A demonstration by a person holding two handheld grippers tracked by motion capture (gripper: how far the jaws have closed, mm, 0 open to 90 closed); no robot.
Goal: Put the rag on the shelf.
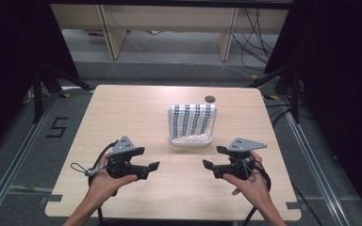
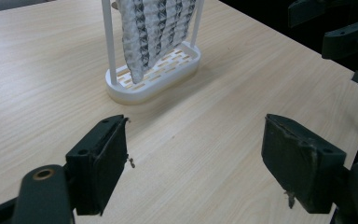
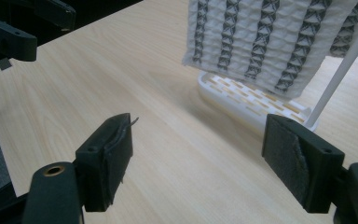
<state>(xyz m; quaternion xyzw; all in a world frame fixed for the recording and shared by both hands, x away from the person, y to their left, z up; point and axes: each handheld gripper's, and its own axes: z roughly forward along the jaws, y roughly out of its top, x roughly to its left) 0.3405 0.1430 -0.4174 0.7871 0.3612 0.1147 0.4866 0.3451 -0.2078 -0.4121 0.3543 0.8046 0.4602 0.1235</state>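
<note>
A white towel with dark patterned stripes (image 1: 193, 118) hangs over a small white rack (image 1: 191, 140) at the table's middle, slightly right. In the left gripper view the towel (image 2: 151, 28) drapes between the rack's thin posts above its slotted base (image 2: 156, 74). The right gripper view has the towel (image 3: 275, 39) close, above the base (image 3: 247, 95). My left gripper (image 1: 152, 165) is open, held low over the table near the front left, with nothing between its pads (image 2: 112, 163). My right gripper (image 1: 212, 157) is open too, front right, facing the left one.
The light wooden table (image 1: 122, 117) has a small dark round disc (image 1: 209, 98) near its far edge behind the rack. Beyond the table are wooden furniture legs, cables on the floor and black frames at both sides.
</note>
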